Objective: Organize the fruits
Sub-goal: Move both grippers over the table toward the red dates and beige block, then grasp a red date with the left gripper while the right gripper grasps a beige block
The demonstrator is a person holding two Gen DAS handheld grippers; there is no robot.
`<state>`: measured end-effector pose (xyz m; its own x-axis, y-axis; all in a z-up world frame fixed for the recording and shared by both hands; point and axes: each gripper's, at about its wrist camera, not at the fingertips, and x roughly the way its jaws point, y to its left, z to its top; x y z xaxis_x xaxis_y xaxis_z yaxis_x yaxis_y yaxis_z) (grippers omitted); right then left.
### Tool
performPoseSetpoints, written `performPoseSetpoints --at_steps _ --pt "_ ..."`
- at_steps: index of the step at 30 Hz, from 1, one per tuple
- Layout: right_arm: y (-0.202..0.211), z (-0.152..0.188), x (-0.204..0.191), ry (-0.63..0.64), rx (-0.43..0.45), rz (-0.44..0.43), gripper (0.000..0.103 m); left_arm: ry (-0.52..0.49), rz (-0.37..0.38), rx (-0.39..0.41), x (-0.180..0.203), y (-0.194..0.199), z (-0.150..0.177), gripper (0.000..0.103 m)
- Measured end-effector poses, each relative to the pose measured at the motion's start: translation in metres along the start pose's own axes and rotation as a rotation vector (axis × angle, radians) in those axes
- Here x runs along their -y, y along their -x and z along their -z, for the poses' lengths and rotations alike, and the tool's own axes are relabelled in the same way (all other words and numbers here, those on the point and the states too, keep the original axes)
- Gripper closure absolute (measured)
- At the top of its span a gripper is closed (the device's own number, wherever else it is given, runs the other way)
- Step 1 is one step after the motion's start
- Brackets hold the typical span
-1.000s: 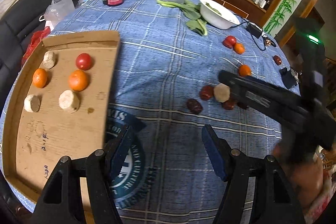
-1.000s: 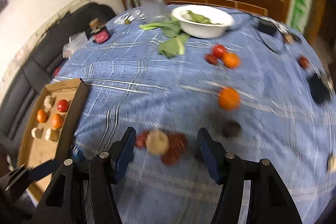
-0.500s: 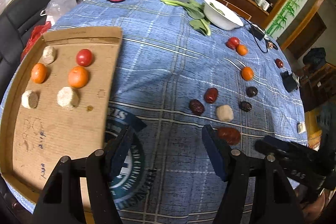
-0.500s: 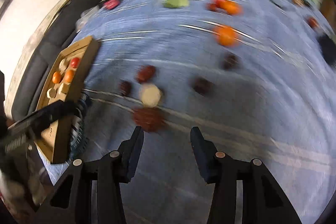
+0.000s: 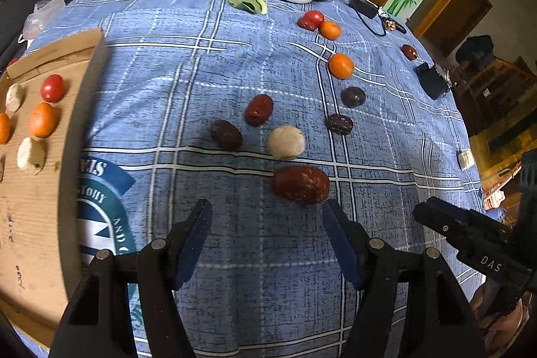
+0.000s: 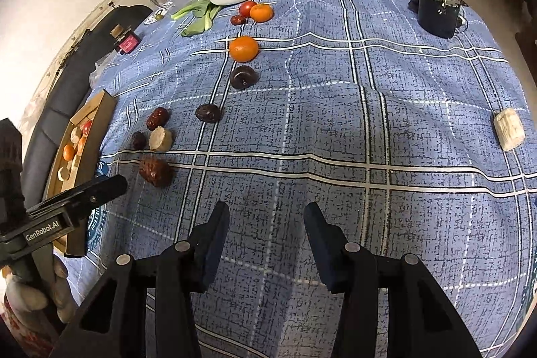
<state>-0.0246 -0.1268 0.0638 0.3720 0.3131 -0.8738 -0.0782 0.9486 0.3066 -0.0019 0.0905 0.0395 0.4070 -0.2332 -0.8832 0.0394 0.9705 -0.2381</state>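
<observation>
Fruit lies scattered over the blue checked tablecloth [image 5: 208, 62], and some of it already sits in the cardboard tray [image 5: 30, 223] at the table's left edge: a small tomato [image 5: 52, 88], oranges and pale chunks. So the sorting looks to be partly done, with a fresh pick about to begin.

The left gripper [image 5: 266, 239] hangs low over the cloth with its jaws spread wide and nothing between them. Just beyond its fingertips, slightly toward the right finger, lies the big red date [image 5: 300, 184]. Farther off sit a pale round piece [image 5: 286, 142], a dark date [image 5: 226, 134] and a redder one [image 5: 258, 109], with an orange [image 5: 341, 66] and two dark fruits near it.

The right gripper [image 6: 266, 245] is also open and empty, held over a bare patch of cloth, well apart from the fruit; the nearest piece on its side is a pale block [image 6: 509, 129] at the far right edge.

I'd guess the big red date is the target. The next move calls for the left gripper to ease forward and a little right until the date sits squarely between the pads, then close gently, since a wrinkled, rounded date may roll or squash. After that it goes left to the tray.
</observation>
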Motion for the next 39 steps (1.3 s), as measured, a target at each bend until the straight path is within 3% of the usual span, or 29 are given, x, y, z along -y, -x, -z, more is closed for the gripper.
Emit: performPoseSetpoints --at_steps 8,13,18,24,31,32,34,39 --pt "0.017 -0.002 0.035 -0.059 0.074 0.108 0.053 -0.032 -0.004 -0.006 0.01 -0.021 -0.008 0.036" --pt "0.049 -0.002 0.079 -0.138 0.212 0.3 0.047 -0.038 0.026 0.001 0.014 -0.026 -0.011 0.036" --pt "0.062 -0.008 0.132 -0.249 0.241 0.4 0.043 -0.046 0.049 0.007 0.019 -0.031 -0.013 0.036" --pt "0.054 -0.024 0.165 -0.271 0.221 0.422 0.043 -0.043 0.058 0.019 0.02 -0.032 -0.015 0.036" --pt "0.033 -0.042 0.17 -0.212 0.194 0.433 0.044 -0.025 0.066 0.023 0.015 -0.028 -0.012 0.036" --pt "0.032 -0.043 0.168 -0.197 0.188 0.432 0.046 -0.025 0.064 0.025 0.014 -0.027 -0.011 0.036" --pt "0.027 -0.043 0.162 -0.152 0.167 0.452 0.064 -0.028 0.061 0.028 0.014 -0.026 -0.009 0.036" --pt "0.032 -0.038 0.156 -0.17 0.157 0.368 0.064 -0.059 0.025 0.035 0.021 -0.029 -0.01 0.036"
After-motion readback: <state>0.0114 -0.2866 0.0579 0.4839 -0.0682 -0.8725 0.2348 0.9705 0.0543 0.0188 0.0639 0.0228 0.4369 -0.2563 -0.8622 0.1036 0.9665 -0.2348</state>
